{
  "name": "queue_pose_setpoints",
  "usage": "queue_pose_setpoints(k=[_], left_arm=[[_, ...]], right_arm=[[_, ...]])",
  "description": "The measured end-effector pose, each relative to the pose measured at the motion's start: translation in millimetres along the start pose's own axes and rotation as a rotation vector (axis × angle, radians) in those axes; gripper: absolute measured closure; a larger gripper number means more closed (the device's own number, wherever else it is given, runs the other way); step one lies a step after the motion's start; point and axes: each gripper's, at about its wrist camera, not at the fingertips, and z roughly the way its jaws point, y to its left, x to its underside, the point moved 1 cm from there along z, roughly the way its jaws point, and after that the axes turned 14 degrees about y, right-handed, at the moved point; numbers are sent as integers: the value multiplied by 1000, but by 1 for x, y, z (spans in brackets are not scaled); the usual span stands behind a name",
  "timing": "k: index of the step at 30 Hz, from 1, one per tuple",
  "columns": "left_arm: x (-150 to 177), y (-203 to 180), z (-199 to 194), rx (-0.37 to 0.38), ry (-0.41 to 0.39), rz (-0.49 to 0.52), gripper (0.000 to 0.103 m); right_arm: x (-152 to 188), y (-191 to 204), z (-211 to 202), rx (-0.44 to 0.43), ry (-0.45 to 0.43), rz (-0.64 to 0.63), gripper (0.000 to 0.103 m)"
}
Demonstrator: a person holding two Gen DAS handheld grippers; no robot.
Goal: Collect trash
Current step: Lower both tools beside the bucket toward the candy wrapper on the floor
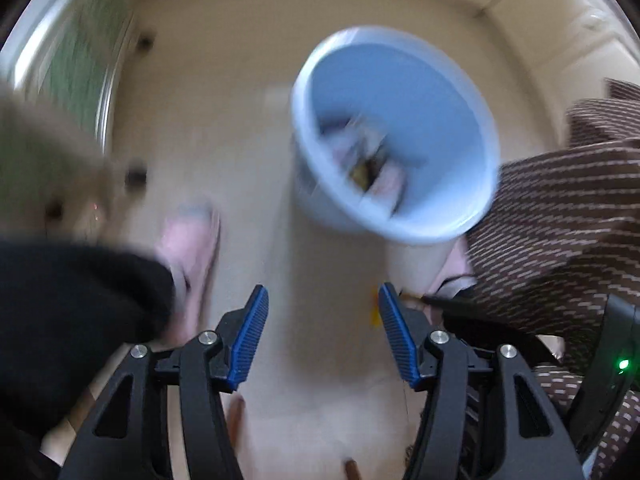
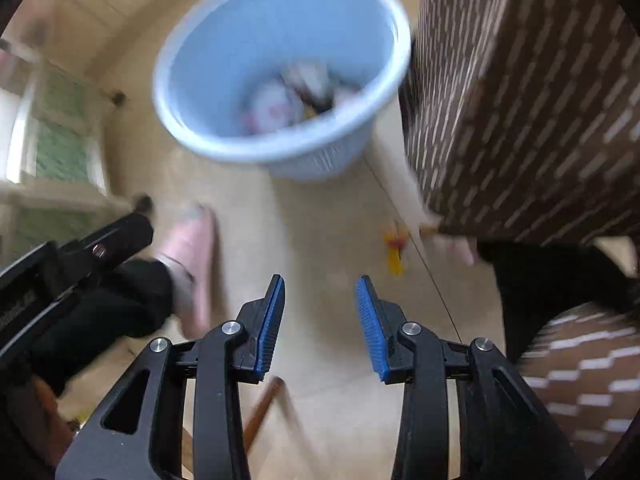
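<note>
A light blue plastic bin point(image 1: 400, 80) point(image 2: 248, 32) stands on the beige floor with crumpled trash in its bottom. A small yellow and red wrapper point(image 2: 394, 254) lies on the floor in front of it; in the left wrist view only a yellow sliver of the wrapper point(image 1: 375, 314) shows beside the right finger. My left gripper point(image 1: 320, 294) is open above bare floor, nothing between its blue pads. My right gripper point(image 2: 320, 280) is open too, narrower, holding nothing, with the wrapper ahead and to its right. Both views are motion-blurred.
A pink slipper point(image 1: 192, 248) point(image 2: 192, 256) on a foot with a black trouser leg point(image 1: 80, 300) stands at the left. Brown striped fabric point(image 1: 560, 220) point(image 2: 520, 100) fills the right side beside the bin. A thin wooden stick point(image 2: 260, 412) lies on the floor near me.
</note>
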Motion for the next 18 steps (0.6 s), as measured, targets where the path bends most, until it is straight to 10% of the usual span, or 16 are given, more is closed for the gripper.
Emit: queue_pose_setpoints(k=[18], left_arm=[[-18,34,214,31,212,-189,45]], right_arm=[[-64,-74,199,167,212,101,55]])
